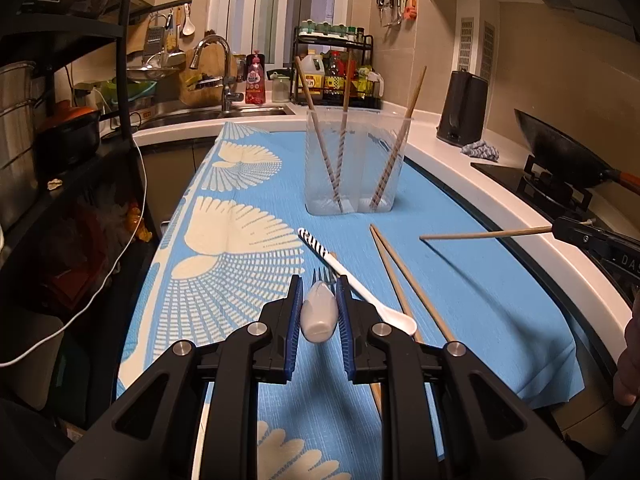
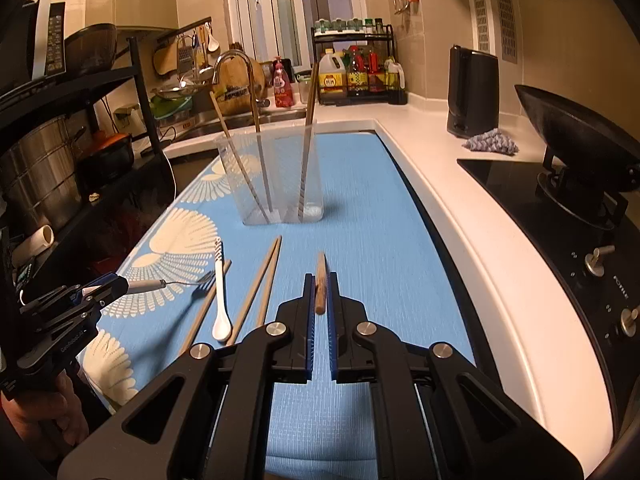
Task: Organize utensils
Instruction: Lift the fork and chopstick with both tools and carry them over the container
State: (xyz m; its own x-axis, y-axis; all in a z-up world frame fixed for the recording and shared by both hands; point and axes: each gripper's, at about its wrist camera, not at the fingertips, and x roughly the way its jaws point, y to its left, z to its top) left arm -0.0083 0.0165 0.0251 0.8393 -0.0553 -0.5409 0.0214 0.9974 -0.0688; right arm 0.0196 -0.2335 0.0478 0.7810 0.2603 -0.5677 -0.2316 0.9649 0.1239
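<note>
My left gripper (image 1: 319,296) is shut on the white handle of a fork (image 1: 319,314), held just above the blue mat (image 1: 460,280); it also shows in the right wrist view (image 2: 114,285) with the fork (image 2: 176,282). My right gripper (image 2: 321,292) is shut on a wooden chopstick (image 2: 321,284), also seen in the left wrist view (image 1: 486,234). A clear plastic cup (image 1: 354,164) holds three chopsticks. A white spoon (image 1: 360,288) with a striped handle and a loose pair of chopsticks (image 1: 404,280) lie on the mat.
A sink (image 1: 216,114) with a tap stands at the back left, a black shelf rack (image 1: 80,120) at the left. A stove with a wok (image 2: 576,136), a black appliance (image 2: 472,92) and a cloth (image 2: 490,141) sit on the right counter.
</note>
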